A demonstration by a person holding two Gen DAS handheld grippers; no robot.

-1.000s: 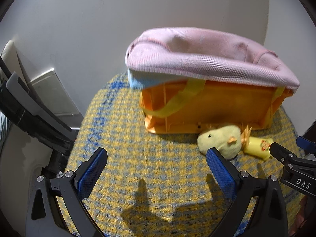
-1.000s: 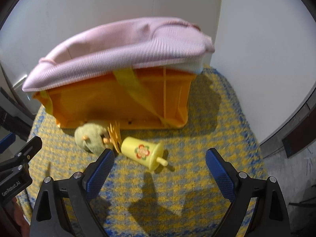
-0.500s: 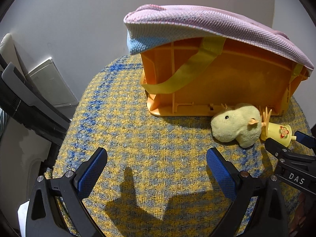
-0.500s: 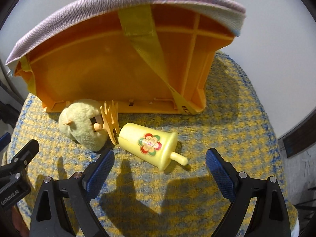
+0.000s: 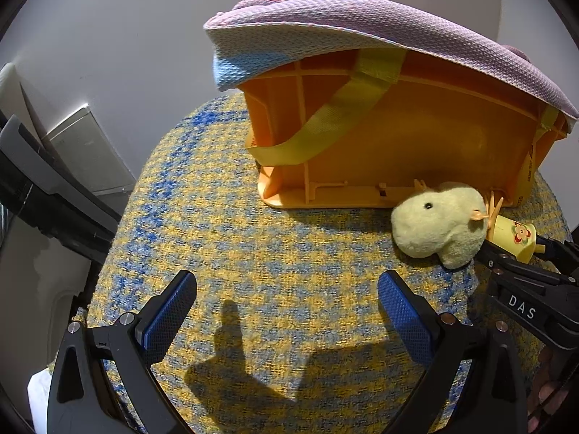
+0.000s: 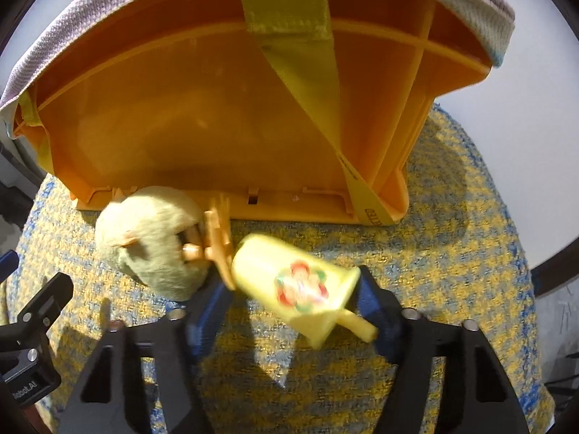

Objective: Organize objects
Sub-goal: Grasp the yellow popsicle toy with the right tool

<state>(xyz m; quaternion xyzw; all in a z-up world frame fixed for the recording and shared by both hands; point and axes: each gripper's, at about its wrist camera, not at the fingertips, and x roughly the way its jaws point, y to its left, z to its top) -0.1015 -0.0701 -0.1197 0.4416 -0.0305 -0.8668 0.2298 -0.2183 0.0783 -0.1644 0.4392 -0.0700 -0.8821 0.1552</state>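
Right tongs [image 6: 289,311] are around the yellow plastic popsicle-shaped toy with a flower sticker [image 6: 295,285]: 2 blue pads flank it, jaws narrowed. Frame is motion-blurred, so I can't tell if they're clamped or only bracketing it.

Toy lies on the yellow-blue woven mat [image 5: 253,253], long axis roughly across the jaw gap, stick end toward the right pad, blunt end toward the left pad and the pale green plush animal [image 6: 152,242], which sits just beside it.

Orange plastic crate with yellow strap [image 6: 217,108] and pink knitted cover [image 5: 362,29] stands straight ahead of both tongs.

Left tongs [image 5: 286,311] are wide, nothing between them, over bare mat; plush is ahead and to their right.

Right is clearly nearer the toy. Likely next: lift into the crate.
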